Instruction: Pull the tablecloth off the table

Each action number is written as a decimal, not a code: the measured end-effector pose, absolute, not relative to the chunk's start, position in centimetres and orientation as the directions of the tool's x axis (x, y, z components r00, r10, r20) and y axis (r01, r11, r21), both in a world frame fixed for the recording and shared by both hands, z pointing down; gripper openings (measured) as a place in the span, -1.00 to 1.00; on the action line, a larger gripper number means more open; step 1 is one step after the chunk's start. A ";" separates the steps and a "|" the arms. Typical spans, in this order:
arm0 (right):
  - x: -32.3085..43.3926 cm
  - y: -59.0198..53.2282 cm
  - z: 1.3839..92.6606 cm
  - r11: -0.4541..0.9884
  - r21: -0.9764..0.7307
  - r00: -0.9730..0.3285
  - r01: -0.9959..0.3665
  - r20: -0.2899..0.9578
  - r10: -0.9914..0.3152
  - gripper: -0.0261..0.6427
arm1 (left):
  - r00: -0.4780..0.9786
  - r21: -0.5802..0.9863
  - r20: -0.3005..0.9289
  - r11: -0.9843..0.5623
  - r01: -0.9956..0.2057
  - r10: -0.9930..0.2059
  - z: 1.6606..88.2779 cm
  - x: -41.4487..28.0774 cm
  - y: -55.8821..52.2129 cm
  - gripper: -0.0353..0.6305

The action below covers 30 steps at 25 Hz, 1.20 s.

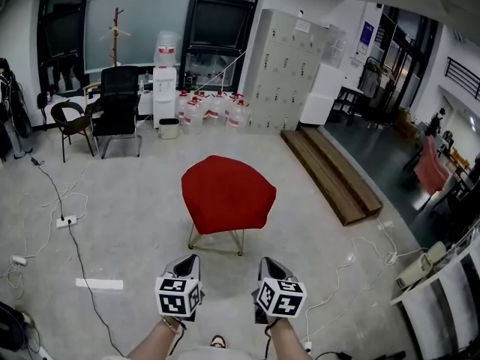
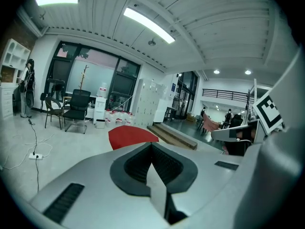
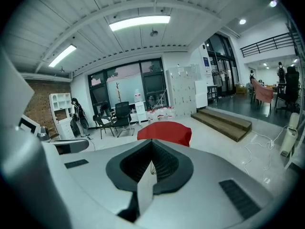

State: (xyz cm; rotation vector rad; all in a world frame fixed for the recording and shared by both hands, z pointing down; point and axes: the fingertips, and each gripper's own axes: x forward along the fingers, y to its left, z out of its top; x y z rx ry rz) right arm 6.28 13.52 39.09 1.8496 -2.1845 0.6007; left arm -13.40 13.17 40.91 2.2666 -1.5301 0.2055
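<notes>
A red tablecloth (image 1: 227, 193) drapes a small table with thin metal legs (image 1: 238, 241) in the middle of the floor. It also shows ahead as the red tablecloth (image 2: 130, 136) in the left gripper view and as the red tablecloth (image 3: 165, 132) in the right gripper view. My left gripper (image 1: 190, 262) and right gripper (image 1: 268, 263) are side by side at the bottom of the head view, short of the table and apart from the cloth. Both are shut with nothing between their jaws.
A black office chair (image 1: 118, 108) and a wicker chair (image 1: 73, 123) stand at the back left, with a water dispenser (image 1: 164, 96) and several water jugs (image 1: 212, 112). Wooden steps (image 1: 332, 174) lie to the right. Cables (image 1: 71, 235) run over the floor on the left and cables (image 1: 352, 261) on the right.
</notes>
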 end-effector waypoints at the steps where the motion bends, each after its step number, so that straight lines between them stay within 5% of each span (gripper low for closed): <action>1: 6.8 12.8 38.9 0.125 -0.170 -0.186 -0.977 0.415 -0.891 -0.85 | 0.388 0.235 0.335 -0.322 -0.917 -0.859 40.7 -13.1 12.5 -0.85; 30: 11.8 2.1 44.4 0.170 -0.302 -0.300 -0.938 0.463 -0.834 -0.85 | 0.264 0.193 0.435 -0.198 -0.961 -0.861 43.1 -10.2 4.1 -0.85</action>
